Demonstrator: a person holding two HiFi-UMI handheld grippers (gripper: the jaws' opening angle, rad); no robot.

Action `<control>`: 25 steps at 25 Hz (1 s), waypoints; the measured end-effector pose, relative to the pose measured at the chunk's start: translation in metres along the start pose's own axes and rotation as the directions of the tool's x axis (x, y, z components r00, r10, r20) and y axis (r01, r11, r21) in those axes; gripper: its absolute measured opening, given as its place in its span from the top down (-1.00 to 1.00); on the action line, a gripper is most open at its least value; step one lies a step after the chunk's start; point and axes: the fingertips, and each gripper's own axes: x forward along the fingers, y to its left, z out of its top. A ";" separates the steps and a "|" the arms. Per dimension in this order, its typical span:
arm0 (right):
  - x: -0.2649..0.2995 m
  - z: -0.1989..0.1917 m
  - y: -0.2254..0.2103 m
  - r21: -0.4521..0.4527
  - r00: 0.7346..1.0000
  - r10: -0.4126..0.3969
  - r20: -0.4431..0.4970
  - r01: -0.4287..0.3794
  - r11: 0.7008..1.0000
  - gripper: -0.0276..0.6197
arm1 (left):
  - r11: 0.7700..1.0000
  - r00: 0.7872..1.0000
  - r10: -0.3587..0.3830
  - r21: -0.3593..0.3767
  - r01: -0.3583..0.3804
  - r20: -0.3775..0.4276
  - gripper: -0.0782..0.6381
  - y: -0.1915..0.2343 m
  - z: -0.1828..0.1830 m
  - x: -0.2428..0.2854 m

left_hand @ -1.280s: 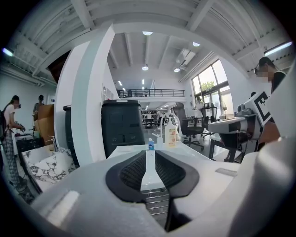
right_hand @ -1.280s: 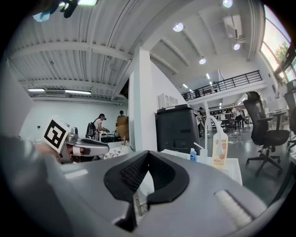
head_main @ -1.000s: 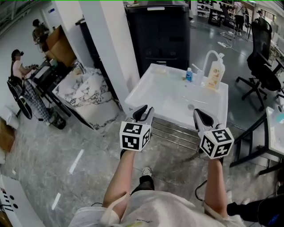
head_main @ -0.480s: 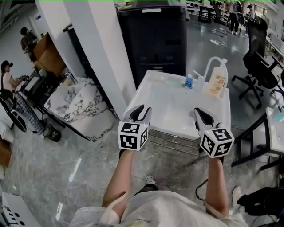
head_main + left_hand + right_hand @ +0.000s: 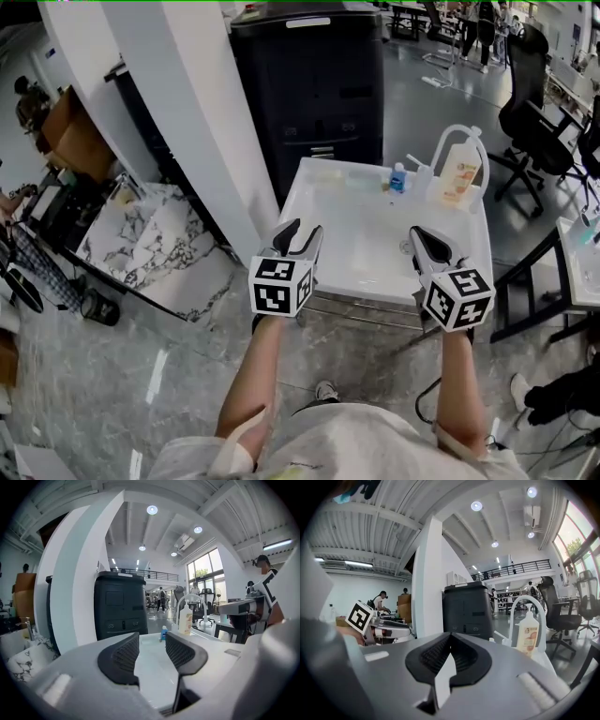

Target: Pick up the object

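Note:
A white sink (image 5: 328, 202) stands ahead of me. On its back rim are a small blue bottle (image 5: 398, 178) and a cream pump bottle of soap (image 5: 457, 172) under an arched white faucet (image 5: 450, 136). My left gripper (image 5: 299, 234) hovers over the sink's near left edge; its jaws have just been opening and hold nothing. In the left gripper view (image 5: 152, 641) the blue bottle (image 5: 163, 633) and the soap bottle (image 5: 185, 619) show far beyond the spread pads. My right gripper (image 5: 419, 240) hangs over the near right edge, shut and empty, its pads (image 5: 440, 654) meeting.
A tall black cabinet (image 5: 309, 84) stands behind the sink, with a white pillar (image 5: 202, 131) to its left. Office chairs (image 5: 525, 112) and a table's edge (image 5: 581, 262) are at the right. Marble slabs (image 5: 150, 244) lean at the left.
Both grippers have moved forward with me toward the sink, which now lies under their tips. The left jaws have spread wider. The right jaws look unchanged.

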 end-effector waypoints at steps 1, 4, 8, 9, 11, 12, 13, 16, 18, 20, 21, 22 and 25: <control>0.005 0.000 0.001 -0.002 1.000 -0.005 -0.003 0.005 1.000 0.91 | 1.000 1.000 -0.005 0.000 0.005 -0.001 0.26 0.005 0.000 0.003; 0.018 0.001 0.005 -0.007 1.000 -0.019 -0.008 0.019 1.000 0.91 | 1.000 1.000 -0.023 -0.004 0.023 0.000 0.26 0.017 0.000 0.012; 0.028 0.006 0.006 -0.011 0.999 -0.045 -0.004 0.045 0.999 0.91 | 0.999 0.999 -0.051 0.000 0.051 0.005 0.26 0.028 0.003 0.023; 0.030 0.007 0.006 -0.013 0.999 -0.052 -0.005 0.052 0.999 0.91 | 0.998 0.998 -0.057 0.003 0.057 0.006 0.26 0.029 0.004 0.025; 0.033 0.007 0.005 -0.019 0.998 -0.065 -0.009 0.065 0.998 0.91 | 0.998 0.998 -0.067 0.005 0.067 0.010 0.26 0.032 0.005 0.030; 0.035 0.007 0.005 -0.022 0.997 -0.071 -0.010 0.070 0.997 0.91 | 0.997 0.997 -0.073 0.005 0.073 0.013 0.26 0.033 0.006 0.032; 0.036 0.008 0.005 -0.023 0.997 -0.076 -0.011 0.076 0.997 0.91 | 0.997 0.997 -0.080 0.005 0.080 0.015 0.26 0.034 0.007 0.034; 0.039 0.011 0.001 -0.026 0.996 -0.092 -0.007 0.092 0.995 0.91 | 0.995 0.995 -0.099 0.009 0.099 0.021 0.25 0.034 0.011 0.042; 0.042 0.013 -0.001 -0.027 0.995 -0.097 -0.003 0.096 0.995 0.91 | 0.994 0.994 -0.106 0.012 0.105 0.025 0.26 0.034 0.012 0.047; 0.045 0.012 -0.004 -0.026 0.995 -0.100 -0.002 0.100 0.995 0.91 | 0.994 0.994 -0.110 0.014 0.110 0.027 0.25 0.034 0.013 0.052; 0.046 0.012 -0.006 -0.025 0.995 -0.102 -0.003 0.101 0.995 0.91 | 0.994 0.993 -0.111 0.015 0.111 0.027 0.25 0.034 0.014 0.054; 0.047 0.011 -0.008 -0.025 0.995 -0.103 -0.004 0.103 0.994 0.91 | 0.994 0.993 -0.112 0.016 0.111 0.027 0.25 0.035 0.014 0.057; 0.050 0.010 -0.017 -0.020 0.994 -0.108 -0.003 0.108 0.994 0.91 | 0.994 0.994 -0.109 0.017 0.109 0.025 0.25 0.035 0.014 0.065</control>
